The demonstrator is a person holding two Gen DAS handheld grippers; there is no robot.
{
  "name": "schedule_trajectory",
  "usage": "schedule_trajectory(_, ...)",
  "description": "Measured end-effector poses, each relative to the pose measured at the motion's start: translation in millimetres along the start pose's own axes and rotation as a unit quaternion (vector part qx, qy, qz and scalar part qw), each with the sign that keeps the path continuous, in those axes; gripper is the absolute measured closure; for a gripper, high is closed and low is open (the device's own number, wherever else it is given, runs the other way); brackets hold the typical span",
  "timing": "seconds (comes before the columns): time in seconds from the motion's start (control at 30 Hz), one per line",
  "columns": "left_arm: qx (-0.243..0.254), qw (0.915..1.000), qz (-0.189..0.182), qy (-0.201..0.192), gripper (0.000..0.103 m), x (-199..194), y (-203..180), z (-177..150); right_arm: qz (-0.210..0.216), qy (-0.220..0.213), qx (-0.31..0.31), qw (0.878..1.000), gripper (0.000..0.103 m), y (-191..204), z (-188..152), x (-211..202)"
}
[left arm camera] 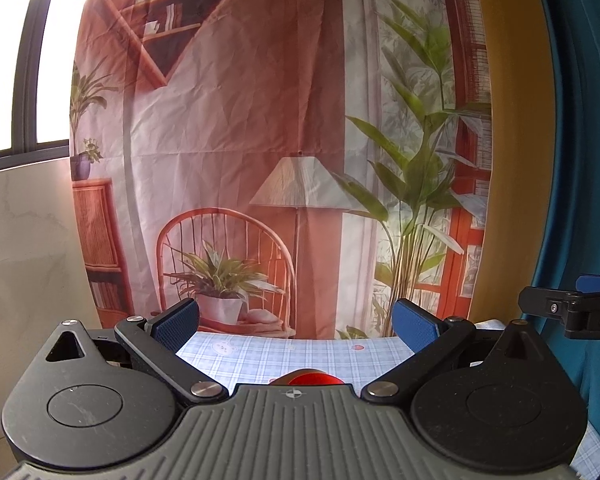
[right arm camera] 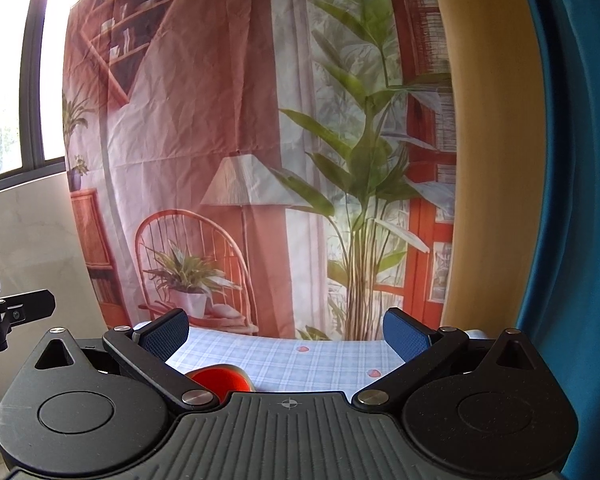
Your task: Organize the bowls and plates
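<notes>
My left gripper [left arm camera: 296, 322] is open and empty, held level above the table. A red dish [left arm camera: 310, 378] peeks out just past the gripper body, mostly hidden; I cannot tell if it is a plate or a bowl. My right gripper [right arm camera: 286, 330] is open and empty too. The same red dish [right arm camera: 220, 380] shows low and left of centre there, partly hidden by the left finger's arm. Part of the right gripper [left arm camera: 572, 310] shows at the right edge of the left wrist view. The left gripper [right arm camera: 8, 312] shows at the left edge of the right wrist view.
A blue-and-white checked tablecloth [left arm camera: 300, 356] covers the table [right arm camera: 300, 364]. A printed backdrop of a room [left arm camera: 260, 140] hangs close behind the table's far edge. A blue curtain [right arm camera: 572, 200] hangs at the right, a window [left arm camera: 20, 60] at the left.
</notes>
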State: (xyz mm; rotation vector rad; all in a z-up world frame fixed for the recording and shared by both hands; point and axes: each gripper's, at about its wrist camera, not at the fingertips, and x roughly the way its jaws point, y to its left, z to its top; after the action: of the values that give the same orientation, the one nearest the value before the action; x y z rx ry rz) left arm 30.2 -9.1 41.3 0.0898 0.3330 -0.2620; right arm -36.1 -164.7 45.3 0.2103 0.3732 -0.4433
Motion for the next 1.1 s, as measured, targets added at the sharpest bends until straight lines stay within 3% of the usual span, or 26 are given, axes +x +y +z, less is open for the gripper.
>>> schedule_trajectory(1.1, -0.001, 1.0, 0.006, 0.005, 0.0, 0.8, 3.2, -2.9, 0.001, 0.006, 0.001, 1.0, 0.0, -2.2, -2.3, 2.5)
